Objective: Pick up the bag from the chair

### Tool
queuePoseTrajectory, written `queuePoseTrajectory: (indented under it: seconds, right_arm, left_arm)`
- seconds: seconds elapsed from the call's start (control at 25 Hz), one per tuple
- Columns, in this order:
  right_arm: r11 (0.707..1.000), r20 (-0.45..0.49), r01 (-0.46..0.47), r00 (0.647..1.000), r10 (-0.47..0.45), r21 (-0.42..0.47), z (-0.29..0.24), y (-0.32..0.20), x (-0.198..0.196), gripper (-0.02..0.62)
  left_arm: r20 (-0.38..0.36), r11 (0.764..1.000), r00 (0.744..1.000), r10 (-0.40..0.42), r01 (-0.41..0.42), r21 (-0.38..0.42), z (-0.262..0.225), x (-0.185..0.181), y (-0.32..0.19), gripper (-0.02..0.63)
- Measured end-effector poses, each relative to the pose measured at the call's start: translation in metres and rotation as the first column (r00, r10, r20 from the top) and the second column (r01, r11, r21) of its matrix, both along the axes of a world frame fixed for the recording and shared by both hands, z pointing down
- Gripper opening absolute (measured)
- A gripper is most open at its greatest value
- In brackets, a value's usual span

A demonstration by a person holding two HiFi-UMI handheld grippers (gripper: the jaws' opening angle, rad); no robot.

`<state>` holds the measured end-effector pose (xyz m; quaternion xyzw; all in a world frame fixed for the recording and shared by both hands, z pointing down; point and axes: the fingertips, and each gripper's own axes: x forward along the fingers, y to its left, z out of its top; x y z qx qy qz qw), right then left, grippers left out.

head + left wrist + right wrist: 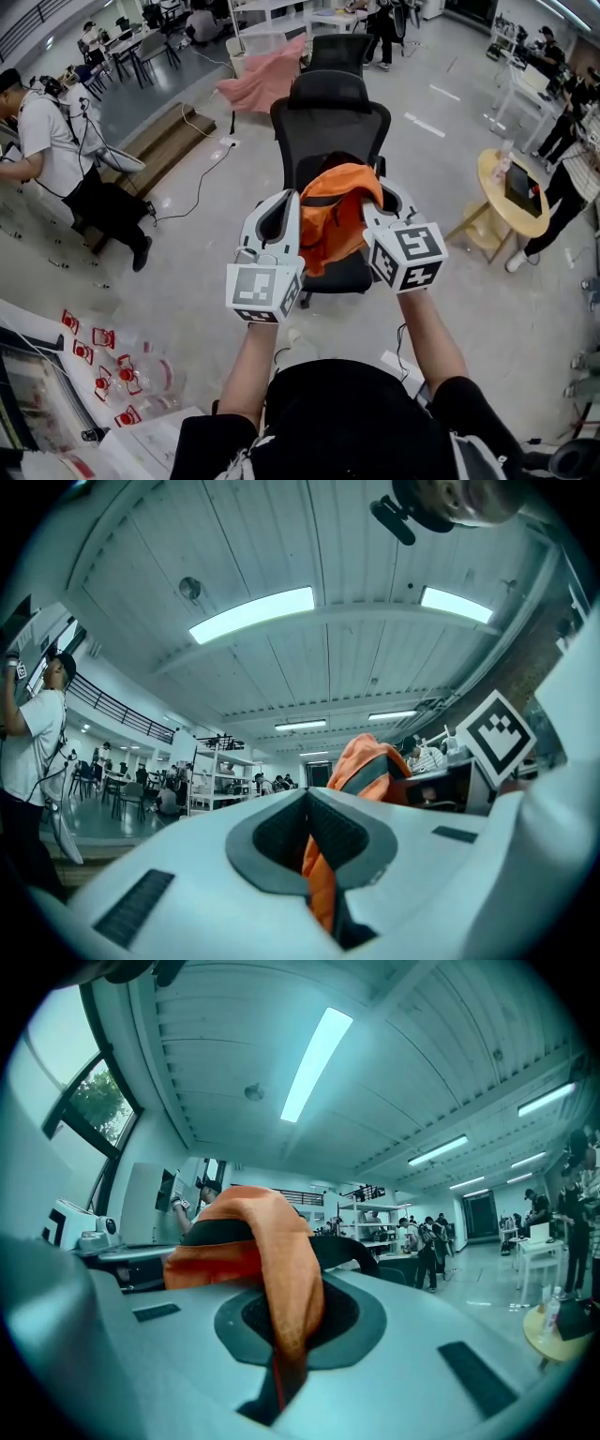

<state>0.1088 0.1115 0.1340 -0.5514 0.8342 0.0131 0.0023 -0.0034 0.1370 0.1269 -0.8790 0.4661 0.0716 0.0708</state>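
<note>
- While both claws are clamped on orange cloth, the bag point(336, 220) hangs slung between them directly over the seat of the black office chair point(330, 122), with its lower folds sagging toward the cushion.
- The left gripper point(287, 201) holds the bag's left side. In the left gripper view its jaws are shut tight on a strip of orange fabric point(321, 885) running down the seam between them, and the rest of the bag bulges beyond the tips.
- The right gripper point(379, 193) holds the bag's right side. In the right gripper view a fold of the bag point(281, 1269) drapes over the closed jaws and is pinched into the slot, with what looks like a thin red cord trailing out near the camera.
- Taking the soft bag at 2 separate points probably spreads its weight and keeps the limp fabric from slipping out of a single pinch.
- Both grippers point roughly level toward the backrest, which suits drawing the load off the chair toward the person.
- I judge the pick-up well along: the grasp is made, but whether the bottom has fully cleared the seat cannot be told.
- A round table point(511, 192) stands well to the right and a pink cloth point(267, 80) lies far behind the chair, so neither is near the bag.
</note>
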Motion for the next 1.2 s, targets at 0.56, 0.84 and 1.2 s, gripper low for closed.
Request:
queuePoseTrajectory:
  seconds: [0.56,0.84,1.2]
  right_arm:
    - [1.0,0.002,-0.017,1.0,0.017,0.008,0.0,0.026,0.011,0.003]
    - [1.0,-0.001,-0.017,1.0,0.017,0.016,-0.004,0.032,0.007,0.003]
    - [1.0,-0.004,-0.01,1.0,0.01,0.01,-0.004,0.037,-0.004,0.003]
  left_arm:
    - [0.002,1.0,1.0,0.021,-0.021,0.0,0.002,0.011,0.024,0.009]
    - [-0.003,1.0,1.0,0.02,-0.02,0.0,0.001,0.005,0.031,0.009]
    - [-0.008,1.0,1.0,0.021,-0.021,0.002,0.0,-0.004,0.034,0.009]
